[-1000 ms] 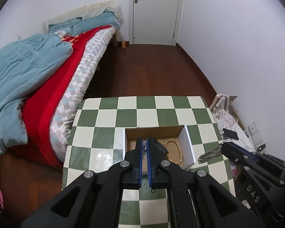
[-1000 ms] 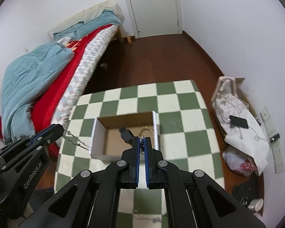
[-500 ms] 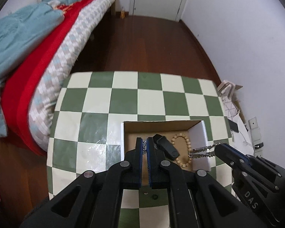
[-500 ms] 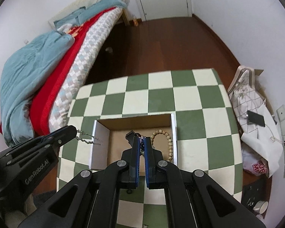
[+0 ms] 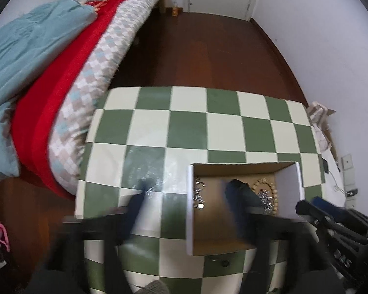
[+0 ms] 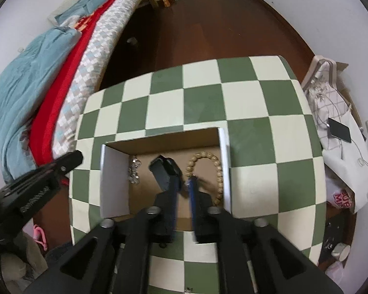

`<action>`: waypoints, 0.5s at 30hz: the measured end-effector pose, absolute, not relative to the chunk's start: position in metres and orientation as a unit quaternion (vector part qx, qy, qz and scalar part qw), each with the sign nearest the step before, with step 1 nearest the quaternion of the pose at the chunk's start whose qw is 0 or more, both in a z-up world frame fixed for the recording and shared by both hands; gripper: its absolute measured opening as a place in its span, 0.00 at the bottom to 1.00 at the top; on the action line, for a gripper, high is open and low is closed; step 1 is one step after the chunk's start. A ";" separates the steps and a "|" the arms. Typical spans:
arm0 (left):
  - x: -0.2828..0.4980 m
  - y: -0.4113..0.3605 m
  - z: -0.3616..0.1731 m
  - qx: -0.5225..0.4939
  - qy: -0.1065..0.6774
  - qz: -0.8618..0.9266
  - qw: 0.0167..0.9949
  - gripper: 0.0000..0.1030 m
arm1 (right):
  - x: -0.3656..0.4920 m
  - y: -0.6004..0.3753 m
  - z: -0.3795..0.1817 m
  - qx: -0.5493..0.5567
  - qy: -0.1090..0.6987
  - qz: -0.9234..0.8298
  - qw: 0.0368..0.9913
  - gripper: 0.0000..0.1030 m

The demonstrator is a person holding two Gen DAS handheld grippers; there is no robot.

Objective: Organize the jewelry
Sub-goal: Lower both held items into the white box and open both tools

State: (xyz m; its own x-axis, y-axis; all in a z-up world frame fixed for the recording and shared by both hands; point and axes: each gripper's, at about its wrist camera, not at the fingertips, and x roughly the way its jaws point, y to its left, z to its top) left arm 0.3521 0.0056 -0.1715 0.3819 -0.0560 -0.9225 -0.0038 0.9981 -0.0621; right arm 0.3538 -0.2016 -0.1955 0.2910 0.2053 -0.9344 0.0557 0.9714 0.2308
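A bed (image 6: 68, 61) with red and teal covers ran along the left of the green-and-white checked worktop (image 6: 201, 98). On the worktop sat an open cardboard box (image 6: 114, 178). Over it hung the left gripper (image 5: 191, 193), its fingers (image 5: 137, 201) just sprung wide apart and blurred, straddling the box's left wall with nothing held. The right gripper (image 6: 182, 186) had its fingers (image 6: 192, 196) just parting, empty. Inside the box lay a black item (image 6: 164, 171) in the middle, a wooden bead bracelet (image 6: 208, 169) at the right wall, and a silver chain (image 6: 134, 170) at the left.
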 end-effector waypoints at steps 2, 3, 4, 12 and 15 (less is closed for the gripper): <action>0.348 0.009 -0.170 -0.021 0.549 -0.001 0.836 0.95 | 0.352 -0.203 -0.194 0.100 0.593 0.039 0.798 0.66; 0.346 0.010 -0.170 -0.012 0.549 0.010 0.835 0.95 | 0.351 -0.203 -0.193 0.096 0.593 0.035 0.799 0.76; 0.345 0.011 -0.171 -0.007 0.550 0.017 0.835 0.98 | 0.350 -0.203 -0.192 0.090 0.592 0.031 0.800 0.78; 0.317 0.012 -0.172 0.029 0.529 0.043 0.847 1.00 | 0.331 -0.190 -0.195 0.018 0.596 -0.008 0.802 1.00; 0.307 0.012 -0.170 0.032 0.525 0.043 0.850 1.00 | 0.322 -0.186 -0.198 0.011 0.596 -0.008 0.803 1.00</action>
